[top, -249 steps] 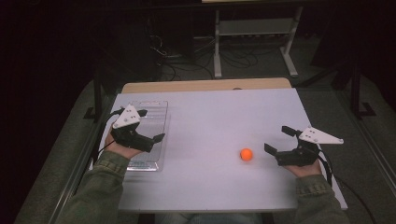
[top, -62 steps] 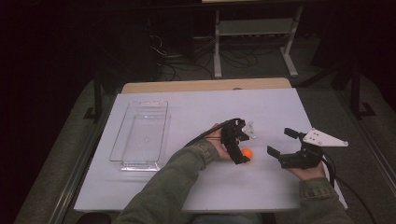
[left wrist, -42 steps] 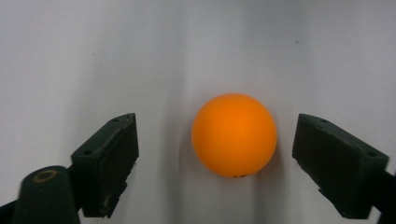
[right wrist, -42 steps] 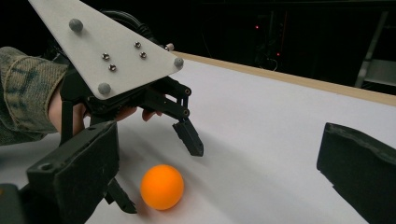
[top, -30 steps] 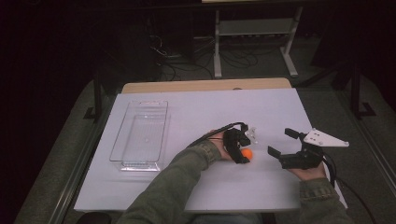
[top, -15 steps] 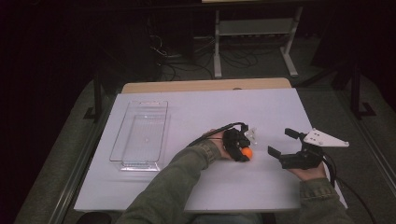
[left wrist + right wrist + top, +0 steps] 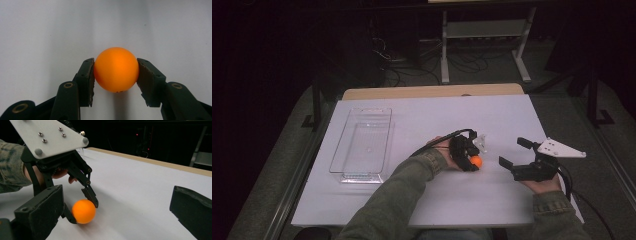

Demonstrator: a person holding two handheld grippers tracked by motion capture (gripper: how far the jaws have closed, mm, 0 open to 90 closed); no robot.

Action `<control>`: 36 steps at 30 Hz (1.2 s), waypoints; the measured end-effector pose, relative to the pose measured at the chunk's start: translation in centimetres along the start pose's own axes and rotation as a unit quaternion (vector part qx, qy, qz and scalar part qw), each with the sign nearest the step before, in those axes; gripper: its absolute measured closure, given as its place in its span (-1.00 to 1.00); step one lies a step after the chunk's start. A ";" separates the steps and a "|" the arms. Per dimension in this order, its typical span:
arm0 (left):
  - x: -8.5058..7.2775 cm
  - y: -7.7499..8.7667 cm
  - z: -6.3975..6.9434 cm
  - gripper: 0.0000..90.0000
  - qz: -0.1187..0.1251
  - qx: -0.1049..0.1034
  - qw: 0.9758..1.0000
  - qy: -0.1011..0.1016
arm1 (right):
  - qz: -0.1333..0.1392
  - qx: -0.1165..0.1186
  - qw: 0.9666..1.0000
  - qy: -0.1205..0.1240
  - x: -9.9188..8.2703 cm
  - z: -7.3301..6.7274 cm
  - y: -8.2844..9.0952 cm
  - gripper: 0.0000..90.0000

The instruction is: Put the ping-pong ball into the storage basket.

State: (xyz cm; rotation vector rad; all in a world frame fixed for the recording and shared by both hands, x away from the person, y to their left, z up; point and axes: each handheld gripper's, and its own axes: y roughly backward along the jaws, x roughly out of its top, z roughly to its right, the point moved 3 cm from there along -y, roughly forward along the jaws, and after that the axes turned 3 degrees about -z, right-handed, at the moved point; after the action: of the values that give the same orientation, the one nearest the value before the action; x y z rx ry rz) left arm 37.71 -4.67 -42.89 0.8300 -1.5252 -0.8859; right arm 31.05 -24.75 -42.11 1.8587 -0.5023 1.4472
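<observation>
An orange ball (image 7: pixel 116 68) rests on the white table, and my left gripper (image 7: pixel 116 73) is shut on it, with a pad pressed to each side. From above, the ball (image 7: pixel 475 161) shows at the tip of the left gripper (image 7: pixel 472 159), right of the table's middle. The right gripper view looks across at the ball (image 7: pixel 83 211) between the left gripper's fingers (image 7: pixel 91 196). My right gripper (image 7: pixel 513 151) stands open just right of the ball, nothing between its jaws.
A clear plastic tray (image 7: pixel 341 150) lies empty on the left part of the table (image 7: pixel 437 200). A wooden strip (image 7: pixel 432 91) runs along the far edge. A metal stand (image 7: pixel 484 37) and cables sit on the dark floor beyond.
The left hand has come from the tray to the ball at the right. Over the last second it has barely shifted. The right gripper has kept still.
</observation>
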 end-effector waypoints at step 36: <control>-0.3 9.1 0.7 0.13 0.026 0.050 0.998 0.008 | -0.004 -0.002 1.000 -0.001 -0.1 0.0 -0.1 -1.00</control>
State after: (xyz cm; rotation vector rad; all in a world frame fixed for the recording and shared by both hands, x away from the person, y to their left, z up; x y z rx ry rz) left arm 36.76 -0.07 -35.02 0.8626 -1.5802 -0.7686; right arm 31.11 -24.66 -42.22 1.8566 -0.4989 1.4388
